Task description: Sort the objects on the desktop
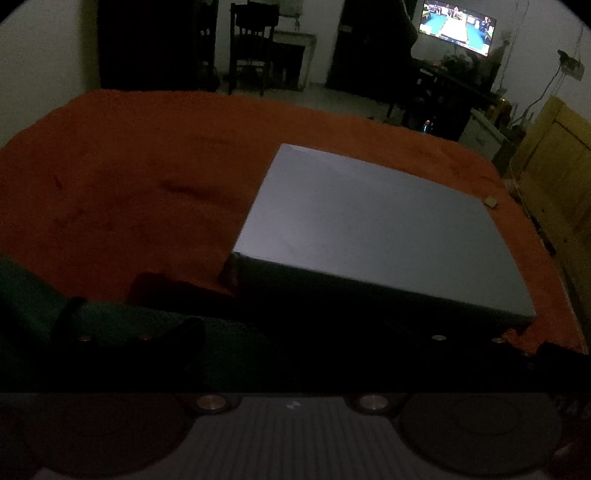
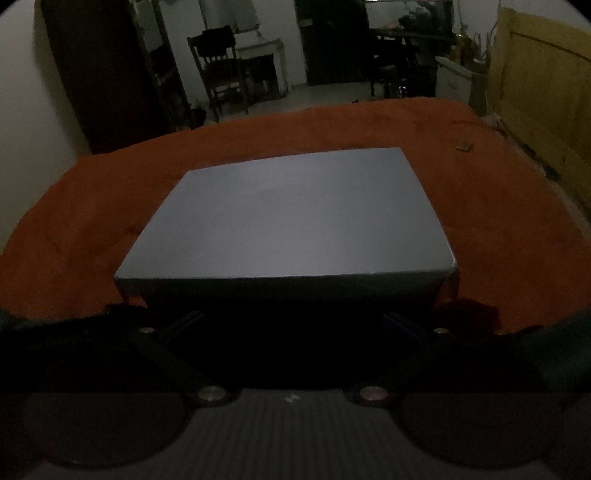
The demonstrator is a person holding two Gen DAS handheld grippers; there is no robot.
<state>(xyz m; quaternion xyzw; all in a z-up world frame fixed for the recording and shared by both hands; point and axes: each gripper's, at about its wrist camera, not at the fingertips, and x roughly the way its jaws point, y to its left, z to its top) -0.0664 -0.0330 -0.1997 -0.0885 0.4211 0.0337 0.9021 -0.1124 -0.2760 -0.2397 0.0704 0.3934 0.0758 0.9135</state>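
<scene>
We face a closed grey box [image 2: 291,218] on the orange-covered table [image 2: 498,221] — both hand-held grippers sit in shadow, so we cannot tell their state. Next, probably lifting its lid — dimness hampers aim.

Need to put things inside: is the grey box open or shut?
Shut: the grey box shows one unbroken flat lid on top in both views.

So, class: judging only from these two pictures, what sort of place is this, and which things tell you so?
Most likely a dimly lit living room in a home. A switched-on television glows at the back, a wooden chair stands by the wall, and an orange cloth covers the table that holds a closed grey box.
</scene>
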